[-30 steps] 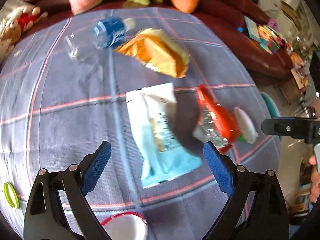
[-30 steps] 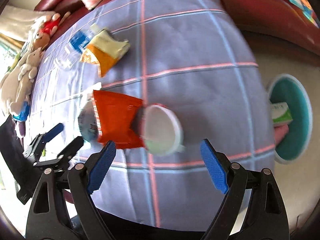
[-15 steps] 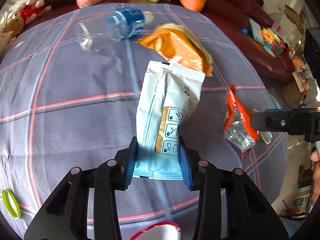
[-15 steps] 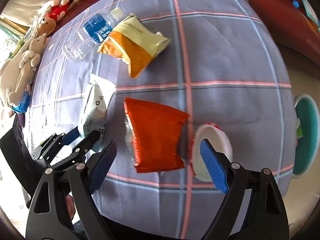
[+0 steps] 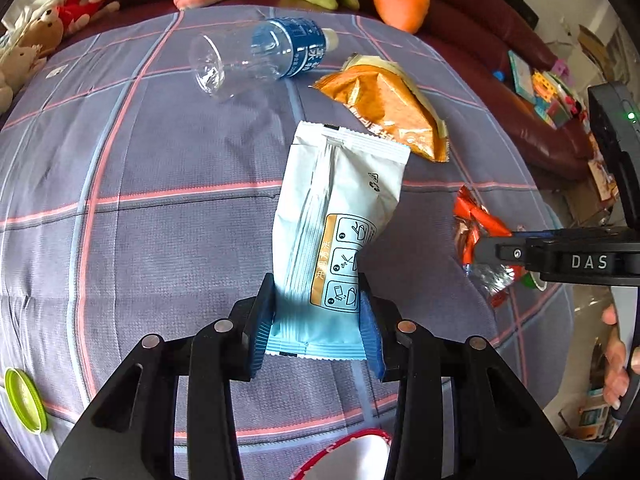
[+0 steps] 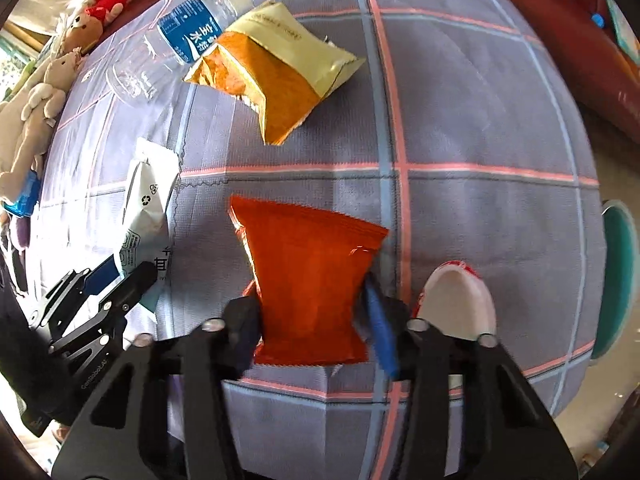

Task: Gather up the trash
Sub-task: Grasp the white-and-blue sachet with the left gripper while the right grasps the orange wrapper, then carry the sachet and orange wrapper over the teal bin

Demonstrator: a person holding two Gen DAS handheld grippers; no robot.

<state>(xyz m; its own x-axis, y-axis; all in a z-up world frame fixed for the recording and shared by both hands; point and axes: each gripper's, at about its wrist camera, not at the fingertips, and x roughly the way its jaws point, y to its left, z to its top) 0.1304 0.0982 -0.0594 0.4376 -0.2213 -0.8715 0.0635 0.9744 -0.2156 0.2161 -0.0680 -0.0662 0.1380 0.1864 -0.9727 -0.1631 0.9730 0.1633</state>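
While the pale blue packet stands pinched at its near end in the left gripper, long axis running away across the checked cloth, the right gripper has just closed on the orange packet near the cloth's right edge; a white cup is half hidden behind the right gripper.

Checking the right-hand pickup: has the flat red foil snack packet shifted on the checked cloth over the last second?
Yes. The red foil snack packet has slid away from the white round lid, which it overlapped earlier, toward the right gripper, whose just-closed fingers pinch it.
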